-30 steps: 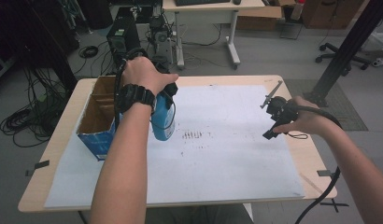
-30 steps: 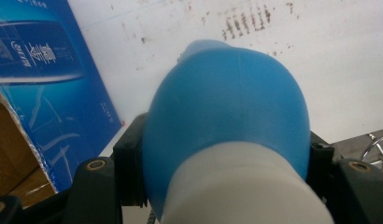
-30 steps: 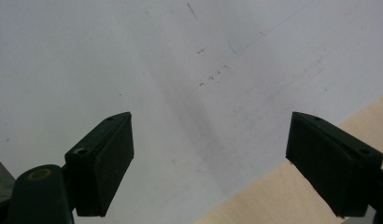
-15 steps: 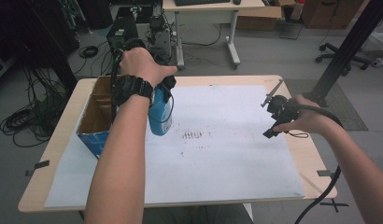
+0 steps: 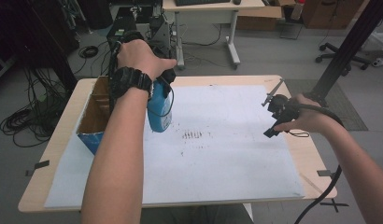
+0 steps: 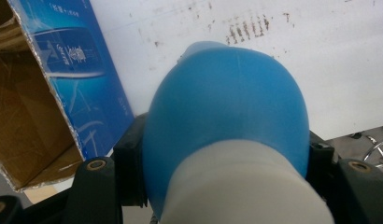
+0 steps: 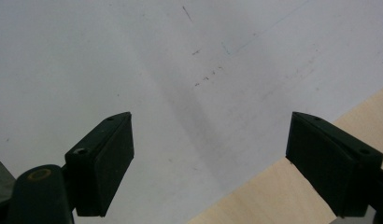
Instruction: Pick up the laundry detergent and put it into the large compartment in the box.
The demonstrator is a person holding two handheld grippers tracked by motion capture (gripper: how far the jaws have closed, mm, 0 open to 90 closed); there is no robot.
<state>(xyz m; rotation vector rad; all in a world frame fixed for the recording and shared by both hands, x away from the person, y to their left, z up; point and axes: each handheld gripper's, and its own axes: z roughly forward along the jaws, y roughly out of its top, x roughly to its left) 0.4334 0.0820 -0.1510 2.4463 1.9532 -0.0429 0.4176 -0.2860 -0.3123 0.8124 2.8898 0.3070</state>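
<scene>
Bottle (image 6: pixel 227 121), blue with a pale cap end, sits clamped in the left gripper (image 6: pixel 217 172), lifted beside the open cardboard box (image 5: pixel 94 119). Its rounded wall (likely slick) could slip or clip the box edge. Right gripper (image 7: pixel 210 163) hangs apart, empty, over the paper (image 7: pixel 180 70).

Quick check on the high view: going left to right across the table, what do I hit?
Open cardboard box → blue bottle held in the left claw → dark smudge marks on the white sheet → right claw, open and empty near the table's right edge.
</scene>
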